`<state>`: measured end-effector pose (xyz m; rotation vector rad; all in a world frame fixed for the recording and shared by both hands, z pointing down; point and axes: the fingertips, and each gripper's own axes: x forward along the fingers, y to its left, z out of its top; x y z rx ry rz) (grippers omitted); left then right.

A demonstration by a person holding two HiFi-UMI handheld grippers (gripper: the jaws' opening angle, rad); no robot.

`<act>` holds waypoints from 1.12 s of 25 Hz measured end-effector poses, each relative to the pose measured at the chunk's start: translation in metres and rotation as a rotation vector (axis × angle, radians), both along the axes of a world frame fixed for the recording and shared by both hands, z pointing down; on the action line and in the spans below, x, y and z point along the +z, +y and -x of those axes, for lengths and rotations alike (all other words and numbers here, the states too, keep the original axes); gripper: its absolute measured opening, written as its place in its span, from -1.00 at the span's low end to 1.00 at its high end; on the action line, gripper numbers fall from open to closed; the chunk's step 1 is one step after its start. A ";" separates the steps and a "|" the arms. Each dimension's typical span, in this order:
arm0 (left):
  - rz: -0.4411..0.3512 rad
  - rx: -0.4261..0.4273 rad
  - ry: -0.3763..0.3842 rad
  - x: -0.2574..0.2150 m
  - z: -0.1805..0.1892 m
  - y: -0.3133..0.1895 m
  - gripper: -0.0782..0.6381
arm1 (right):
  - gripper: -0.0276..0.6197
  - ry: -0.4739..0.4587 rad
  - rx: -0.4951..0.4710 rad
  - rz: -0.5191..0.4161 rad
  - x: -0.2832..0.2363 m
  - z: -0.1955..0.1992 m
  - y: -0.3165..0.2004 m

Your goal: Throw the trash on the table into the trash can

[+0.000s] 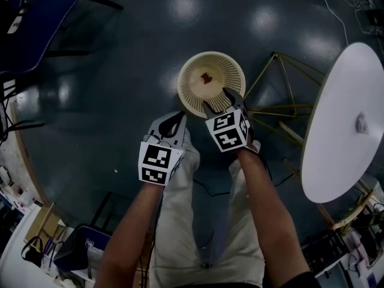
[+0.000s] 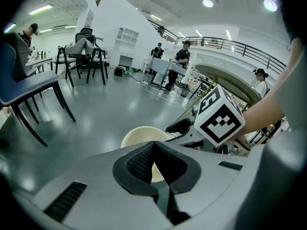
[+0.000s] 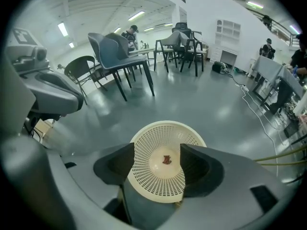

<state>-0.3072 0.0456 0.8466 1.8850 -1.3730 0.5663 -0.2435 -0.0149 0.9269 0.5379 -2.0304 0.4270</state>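
A cream perforated trash can (image 1: 211,83) stands on the dark floor, with a small red piece of trash (image 1: 207,78) lying on its bottom. My right gripper (image 1: 218,102) hangs over the can's near rim, its jaws open and empty. Through those jaws the trash can (image 3: 165,162) and the red scrap (image 3: 167,160) show straight below. My left gripper (image 1: 177,120) is shut with nothing in it, held just left of the can. In the left gripper view the can's rim (image 2: 139,137) peeks over the closed jaws. One pale scrap (image 1: 362,123) lies on the white round table (image 1: 336,143).
The table's thin brass legs (image 1: 282,95) splay out right of the can. A blue chair (image 1: 33,17) stands at the upper left, bags and clutter (image 1: 66,245) at the lower left. Chairs (image 3: 120,56) and several people stand far off across the hall.
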 end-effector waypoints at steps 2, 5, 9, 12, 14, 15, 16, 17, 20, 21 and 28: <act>-0.006 -0.003 -0.003 -0.003 0.000 -0.002 -0.74 | -0.04 -0.003 0.000 -0.007 -0.005 0.000 0.000; -0.007 -0.006 0.005 -0.010 -0.002 -0.005 -0.74 | -0.04 -0.014 0.001 -0.013 -0.015 0.002 -0.001; -0.018 -0.003 0.004 -0.023 -0.007 -0.008 -0.74 | -0.17 -0.026 0.007 -0.040 -0.036 0.000 -0.004; -0.027 -0.001 0.002 -0.036 -0.010 -0.012 -0.74 | -0.53 -0.022 0.012 -0.082 -0.054 -0.002 -0.011; -0.035 -0.001 -0.001 -0.046 -0.010 -0.014 -0.74 | -0.63 -0.019 0.010 -0.102 -0.066 -0.004 -0.013; -0.039 -0.003 -0.002 -0.052 -0.011 -0.015 -0.74 | -0.68 -0.016 0.010 -0.115 -0.073 -0.006 -0.015; -0.042 -0.004 -0.002 -0.057 -0.012 -0.016 -0.74 | -0.73 -0.013 0.011 -0.126 -0.080 -0.008 -0.017; -0.045 -0.004 -0.002 -0.062 -0.013 -0.017 -0.74 | -0.75 -0.011 0.012 -0.133 -0.087 -0.010 -0.017; -0.048 -0.006 -0.004 -0.078 -0.013 -0.017 -0.74 | -0.80 -0.006 0.006 -0.133 -0.107 -0.013 -0.015; -0.048 -0.007 -0.004 -0.084 -0.014 -0.017 -0.74 | -0.81 -0.005 0.000 -0.129 -0.114 -0.014 -0.013; -0.080 -0.008 0.001 -0.138 -0.020 -0.023 -0.74 | -0.85 -0.020 -0.054 -0.122 -0.174 -0.017 -0.004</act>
